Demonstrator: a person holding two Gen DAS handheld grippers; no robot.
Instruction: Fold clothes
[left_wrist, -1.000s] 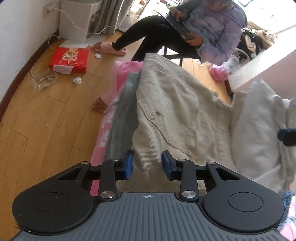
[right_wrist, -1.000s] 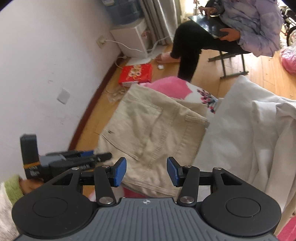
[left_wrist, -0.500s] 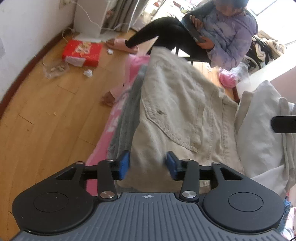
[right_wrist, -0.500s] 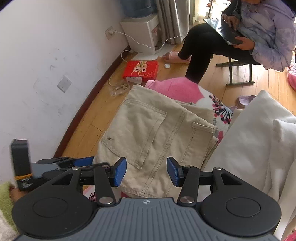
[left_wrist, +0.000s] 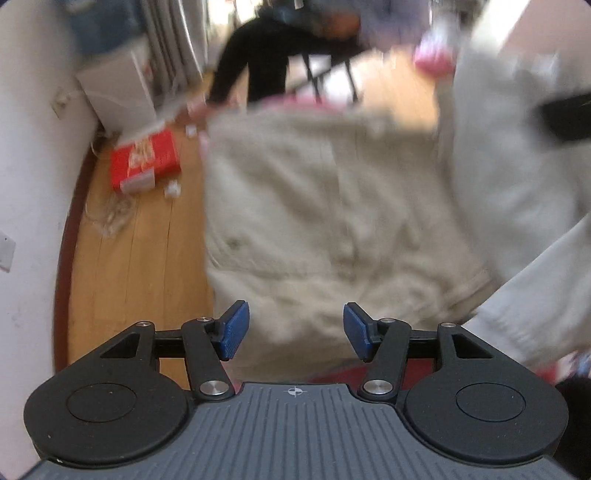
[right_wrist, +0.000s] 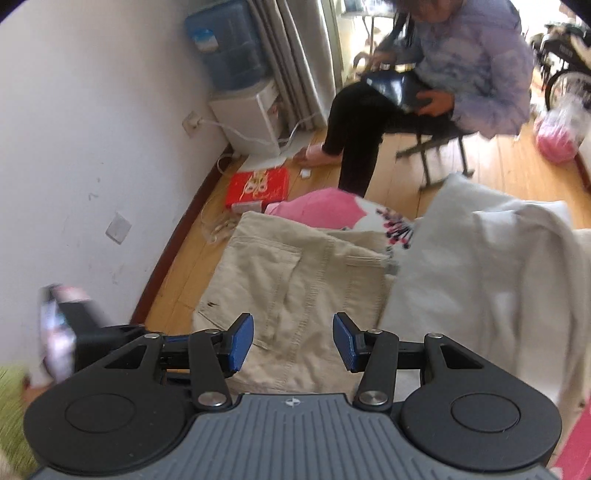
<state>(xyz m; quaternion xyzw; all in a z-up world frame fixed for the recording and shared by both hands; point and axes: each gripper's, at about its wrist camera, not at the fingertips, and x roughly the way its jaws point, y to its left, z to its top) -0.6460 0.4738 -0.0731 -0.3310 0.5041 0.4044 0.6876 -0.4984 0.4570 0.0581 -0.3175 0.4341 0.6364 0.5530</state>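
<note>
Left tool (left_wrist: 294, 329) newly wider above khaki trousers (left_wrist: 332, 221), white garment (left_wrist: 517, 177) beside.

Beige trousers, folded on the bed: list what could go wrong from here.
1. The beige trousers lie at the bed's edge over the wooden floor; a nudge could slide them off.
2. The white garment overlaps their right side, so lifting it may drag the fold open.
3. The left gripper has just been opening with nothing between its fingers; the left view is blurred, so a hasty regrasp might catch only the top layer.
</note>
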